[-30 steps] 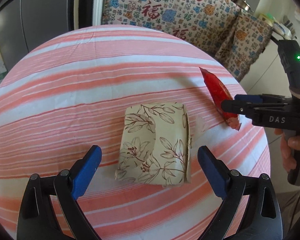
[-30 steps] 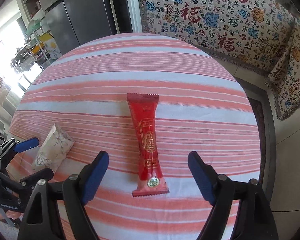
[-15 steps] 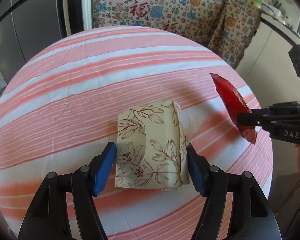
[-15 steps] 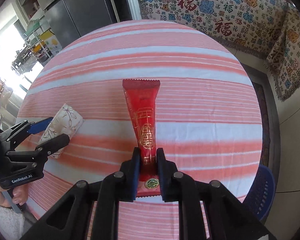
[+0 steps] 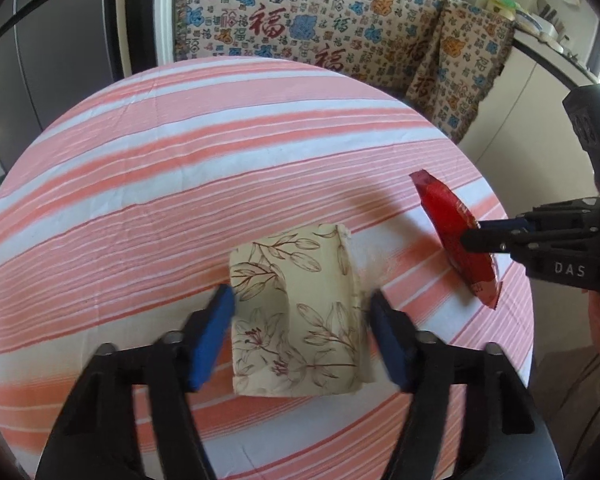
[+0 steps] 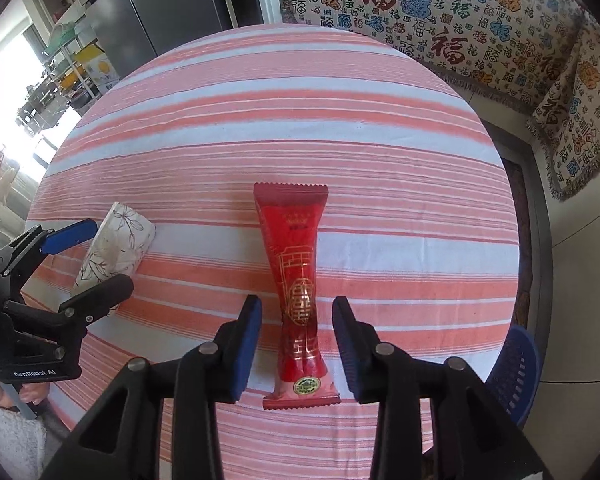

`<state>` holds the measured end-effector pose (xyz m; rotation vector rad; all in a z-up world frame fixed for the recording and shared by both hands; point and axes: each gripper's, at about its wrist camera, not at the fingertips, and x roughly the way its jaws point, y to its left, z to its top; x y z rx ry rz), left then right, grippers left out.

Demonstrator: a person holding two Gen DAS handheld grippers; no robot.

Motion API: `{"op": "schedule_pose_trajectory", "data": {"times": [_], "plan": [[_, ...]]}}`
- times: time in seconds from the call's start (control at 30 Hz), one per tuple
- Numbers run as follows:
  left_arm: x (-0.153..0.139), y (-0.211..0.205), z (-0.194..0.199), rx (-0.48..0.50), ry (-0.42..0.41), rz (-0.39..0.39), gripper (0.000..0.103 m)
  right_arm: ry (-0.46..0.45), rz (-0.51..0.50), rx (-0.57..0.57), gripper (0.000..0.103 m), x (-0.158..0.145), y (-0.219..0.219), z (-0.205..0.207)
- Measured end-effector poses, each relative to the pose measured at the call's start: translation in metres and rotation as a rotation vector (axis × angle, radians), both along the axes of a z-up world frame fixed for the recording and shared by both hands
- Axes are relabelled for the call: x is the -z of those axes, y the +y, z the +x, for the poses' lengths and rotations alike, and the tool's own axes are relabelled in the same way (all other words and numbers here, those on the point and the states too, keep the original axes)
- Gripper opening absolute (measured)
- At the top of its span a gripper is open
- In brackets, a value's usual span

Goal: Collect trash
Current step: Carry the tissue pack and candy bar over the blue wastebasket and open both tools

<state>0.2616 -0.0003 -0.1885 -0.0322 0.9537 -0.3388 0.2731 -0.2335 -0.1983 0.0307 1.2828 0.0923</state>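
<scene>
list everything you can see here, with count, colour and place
tablecloth: 1, pink and white stripes, over the round table
tissue pack: 1, cream floral, on the cloth
snack wrapper: 1, red and gold, on the cloth
patterned throw: 1, multicolour, behind the table
slotted plastic thing: 1, blue, beside the table
left gripper: 1, black and blue, jaws closing, pressing the tissue pack
right gripper: 1, black and blue, jaws opening, either side of the snack wrapper
</scene>
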Motion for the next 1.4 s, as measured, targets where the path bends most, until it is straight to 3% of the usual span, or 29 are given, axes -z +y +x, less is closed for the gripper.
{"op": "schedule_pose_trajectory", "data": {"times": [0.03, 0.43, 0.87, 1.2, 1.4], "plan": [[-0.003, 0.001, -0.002, 0.007, -0.010, -0.016, 0.040, -0.007, 0.001, 0.006, 0.010, -0.001, 0.000, -0.001], [-0.019, -0.002, -0.019, -0.034, -0.040, -0.074, 0.036, -0.089, 0.093, 0.073, 0.009, -0.034, -0.023, -0.036], [-0.047, -0.063, -0.034, 0.028, -0.062, -0.087, 0.036, -0.126, 0.110, 0.118, 0.009, -0.052, -0.065, -0.067], [-0.081, -0.155, -0.045, 0.168, -0.086, -0.120, 0.036, -0.186, 0.099, 0.223, 0.009, -0.075, -0.128, -0.102], [-0.078, -0.229, -0.043, 0.265, -0.055, -0.142, 0.036, -0.193, 0.053, 0.343, 0.009, -0.082, -0.194, -0.137]]}}
